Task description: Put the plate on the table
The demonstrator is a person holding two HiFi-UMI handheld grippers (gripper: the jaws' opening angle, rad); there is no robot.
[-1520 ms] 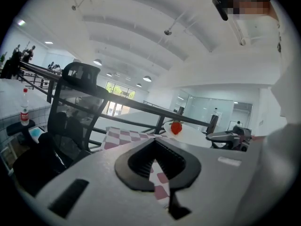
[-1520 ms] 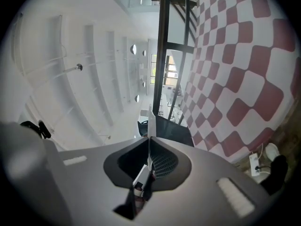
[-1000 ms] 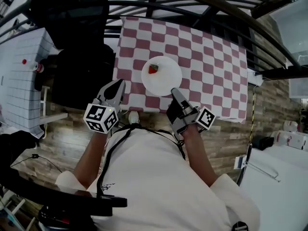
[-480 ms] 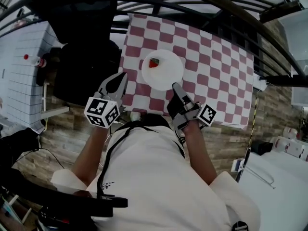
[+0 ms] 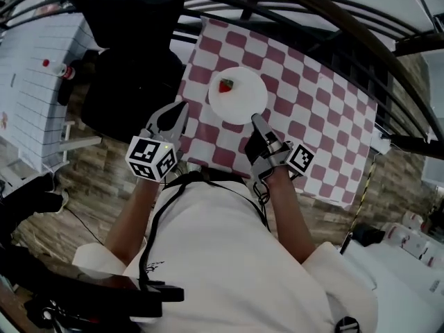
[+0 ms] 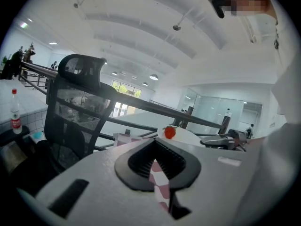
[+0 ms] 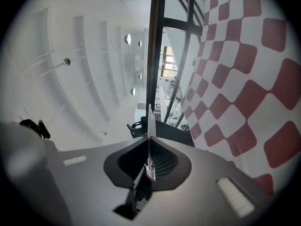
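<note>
Grips the white plate (image 5: 248, 103) (image 7: 149, 119) by its lower-right rim with the right gripper (image 5: 254, 121) (image 7: 149, 136), jaws pressed onto the thin white edge, seen edge-on in the right gripper view. Carries a strawberry (image 5: 226, 85) (image 6: 170, 132) on the plate's upper-left part. Holds the plate over the upper-left area of the checked tablecloth (image 5: 312, 116) (image 7: 244, 79), upper middle of the head view. Cannot tell whether the plate rests on the cloth or hangs just above it.

Points the left gripper (image 5: 181, 107) (image 6: 154, 141) at the cloth's left edge, jaws pressed together at the tips, just left of the plate and apart from it. Shows a sliver of checked cloth (image 6: 159, 187) through the slit behind the closed tips in the left gripper view, with the plate (image 6: 190, 136) and strawberry just beyond them.

Wears a marker cube on each gripper, left (image 5: 151, 159) and right (image 5: 300, 158), both near the middle of the head view, above a white shirt (image 5: 229, 255) filling the lower half.

Places a black office chair (image 5: 132, 68) (image 6: 77, 102) left of the table, touching or just beside its edge. Sets a red-capped bottle (image 5: 64, 71) (image 6: 15, 112) on a white tiled surface (image 5: 35, 103) at the upper left. Runs a black railing (image 5: 312, 19) across the top, behind the table. Covers the ground around the chair with wood-look flooring (image 5: 90, 179).
</note>
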